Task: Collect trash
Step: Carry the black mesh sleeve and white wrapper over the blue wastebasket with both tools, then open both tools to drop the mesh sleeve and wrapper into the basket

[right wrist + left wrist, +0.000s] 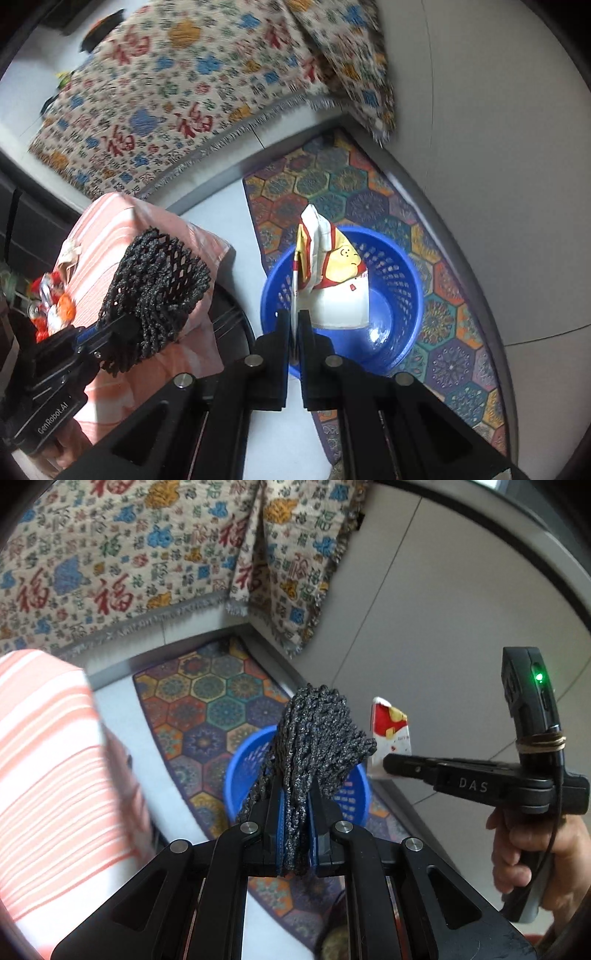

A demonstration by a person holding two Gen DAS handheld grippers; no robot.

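My left gripper (295, 794) is shut on a black foam net sleeve (314, 746), which stands up between its blue pads above the blue plastic basket (240, 771). The right gripper (388, 764) comes in from the right, shut on a red, white and yellow wrapper (391, 727). In the right wrist view my right gripper (294, 314) pinches that wrapper (332, 273) by its edge over the blue basket (399, 273). The left gripper (125, 325) with the black net sleeve (155, 284) is at the left, beside the basket.
The basket stands on a colourful hexagon-patterned mat (369, 199) on a pale floor (443, 609). A cloth with red characters (110, 554) hangs behind it. A pink striped cloth (118, 229) covers something at the left, with orange and red items (55, 306) beside it.
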